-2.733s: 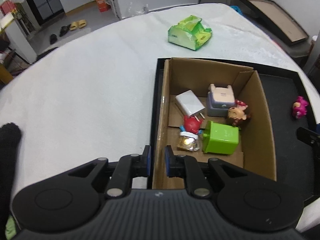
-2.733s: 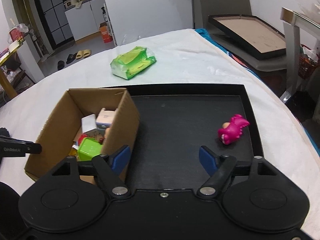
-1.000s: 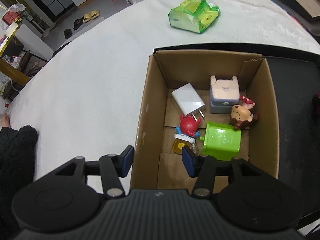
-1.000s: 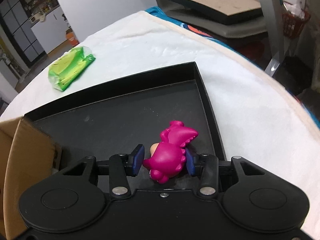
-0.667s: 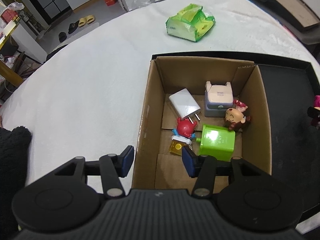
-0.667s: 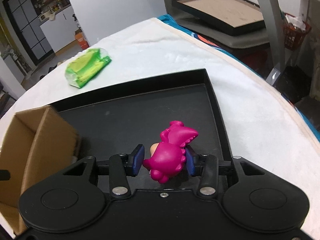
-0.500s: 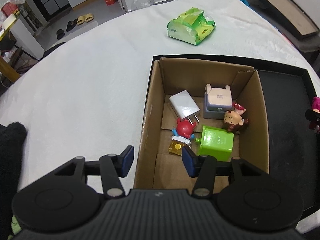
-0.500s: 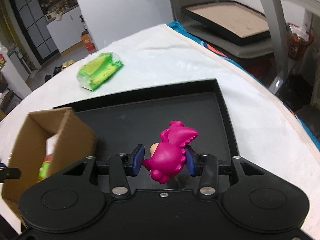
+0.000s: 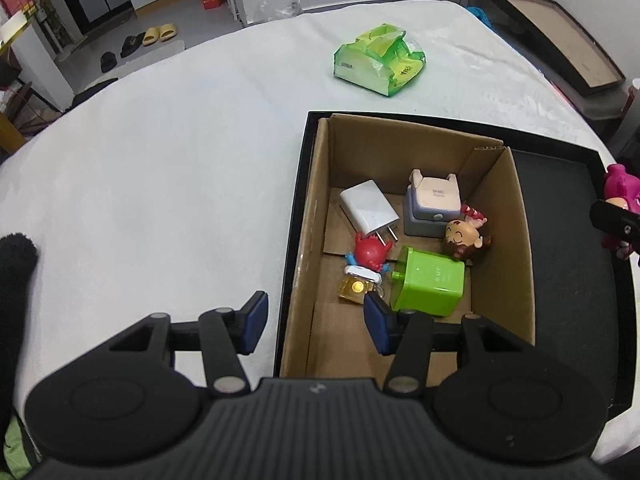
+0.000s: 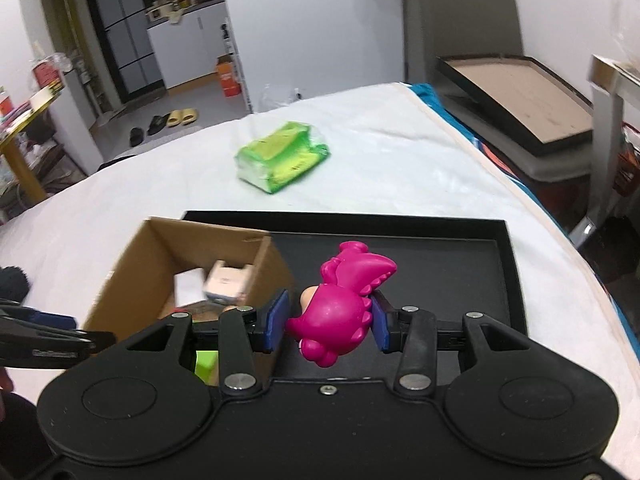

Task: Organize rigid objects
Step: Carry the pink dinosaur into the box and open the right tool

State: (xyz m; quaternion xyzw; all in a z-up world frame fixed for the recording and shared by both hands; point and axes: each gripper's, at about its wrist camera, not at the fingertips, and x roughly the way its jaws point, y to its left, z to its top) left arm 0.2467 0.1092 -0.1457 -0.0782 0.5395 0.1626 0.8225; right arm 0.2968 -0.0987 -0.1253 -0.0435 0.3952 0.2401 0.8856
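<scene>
My right gripper (image 10: 328, 320) is shut on a pink dinosaur toy (image 10: 344, 300) and holds it in the air above the black tray (image 10: 440, 264), just right of the open cardboard box (image 10: 132, 264). In the left wrist view the toy (image 9: 620, 188) shows at the right edge. The box (image 9: 520, 240) holds a white charger (image 9: 368, 210), a grey-and-pink block (image 9: 432, 204), a doll figure (image 9: 464, 238), a green block (image 9: 430, 284), a red figure (image 9: 370, 254) and a small yellow bottle (image 9: 356, 286). My left gripper (image 9: 315, 322) is open, its pads either side of the box's left wall without touching it.
A green tissue packet (image 9: 378, 62) lies on the white cloth behind the tray. A framed board (image 10: 516, 92) leans beyond the table's right edge. A black fuzzy sleeve (image 9: 16, 264) shows at the left. The tray floor (image 9: 568, 200) right of the box is bare.
My right gripper has risen with the pink toy and swung left, bringing the box into its view. The left gripper has drawn back a little; its jaws kept the same width.
</scene>
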